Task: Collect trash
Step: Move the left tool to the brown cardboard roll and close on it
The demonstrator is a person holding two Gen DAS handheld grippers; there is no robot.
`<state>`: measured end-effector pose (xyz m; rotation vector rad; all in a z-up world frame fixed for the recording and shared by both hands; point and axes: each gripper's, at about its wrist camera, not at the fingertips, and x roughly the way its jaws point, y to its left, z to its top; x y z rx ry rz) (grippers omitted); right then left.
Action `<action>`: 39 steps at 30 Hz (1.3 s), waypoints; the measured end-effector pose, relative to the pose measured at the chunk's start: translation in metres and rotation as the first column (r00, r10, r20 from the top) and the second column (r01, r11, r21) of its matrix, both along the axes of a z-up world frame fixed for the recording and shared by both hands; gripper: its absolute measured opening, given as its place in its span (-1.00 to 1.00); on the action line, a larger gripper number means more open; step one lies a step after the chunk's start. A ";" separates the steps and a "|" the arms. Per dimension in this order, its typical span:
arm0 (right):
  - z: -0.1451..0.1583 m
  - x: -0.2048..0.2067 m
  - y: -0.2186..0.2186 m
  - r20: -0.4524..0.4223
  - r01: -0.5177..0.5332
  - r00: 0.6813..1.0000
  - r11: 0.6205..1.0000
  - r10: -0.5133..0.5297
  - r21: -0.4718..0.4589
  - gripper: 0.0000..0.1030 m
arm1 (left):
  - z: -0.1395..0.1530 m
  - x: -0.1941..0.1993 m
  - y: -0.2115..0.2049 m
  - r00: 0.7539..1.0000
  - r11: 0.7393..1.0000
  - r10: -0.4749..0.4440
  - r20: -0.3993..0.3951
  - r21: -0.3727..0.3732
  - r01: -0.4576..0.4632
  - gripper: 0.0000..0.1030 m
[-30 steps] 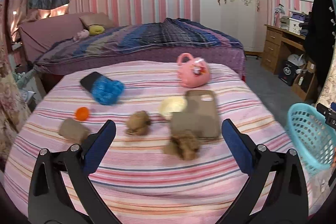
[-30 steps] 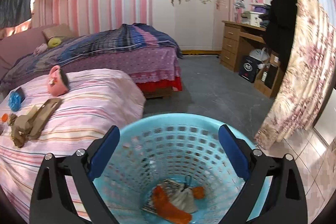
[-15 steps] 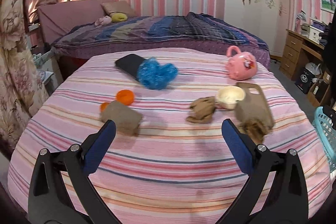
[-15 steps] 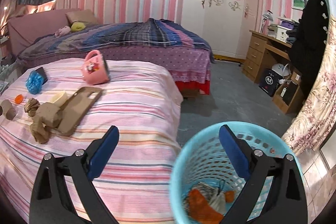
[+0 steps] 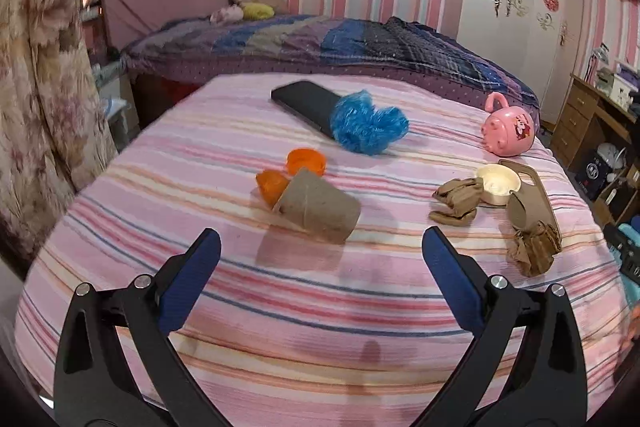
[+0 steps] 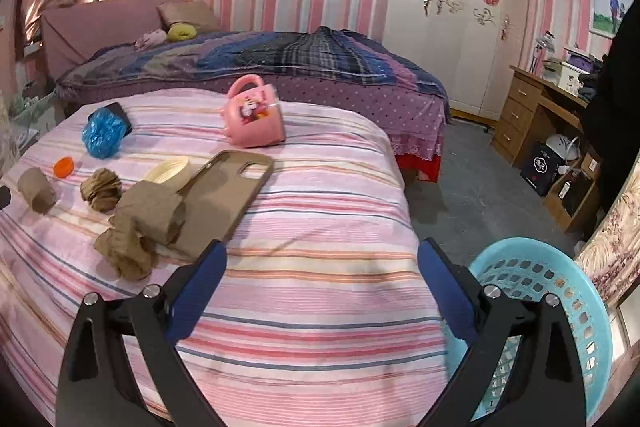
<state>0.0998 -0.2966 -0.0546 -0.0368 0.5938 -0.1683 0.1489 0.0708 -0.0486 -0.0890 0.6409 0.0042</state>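
Left wrist view has swung across the striped bed (image 5: 320, 307) to centre the cardboard tube (image 5: 316, 207), likely the next pickup. The blue basket (image 6: 560, 287) has slid to the right gripper (image 6: 320, 275)'s side. Left gripper (image 5: 320, 255): fingers apart, empty, like the right's.

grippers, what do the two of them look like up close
Both look alike. The left gripper and right gripper each have two matte black angular arms with triangular cut-outs, silver round bolt heads near the joints, and flat dark blue pads lining the inner fingers. No cables, markings or sleeves show.
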 end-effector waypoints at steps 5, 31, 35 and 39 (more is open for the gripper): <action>0.000 0.003 0.015 -0.004 -0.008 1.000 1.000 0.008 0.002 0.83 | -0.004 0.002 0.013 1.000 0.999 0.016 -0.020 -0.038 -0.016 0.89; -0.007 0.011 0.019 -0.031 0.003 1.000 1.000 -0.003 -0.001 0.83 | -0.017 0.023 0.016 0.997 1.000 -0.012 -0.070 0.001 0.012 0.89; -0.007 0.013 0.016 -0.032 0.006 0.999 1.000 -0.006 0.006 0.83 | -0.020 0.038 0.008 0.996 0.999 -0.029 -0.082 0.028 0.031 0.89; -0.008 0.015 0.016 -0.034 0.004 0.999 1.000 -0.003 0.018 0.83 | -0.021 0.047 -0.001 0.995 0.998 -0.040 -0.086 0.047 0.044 0.88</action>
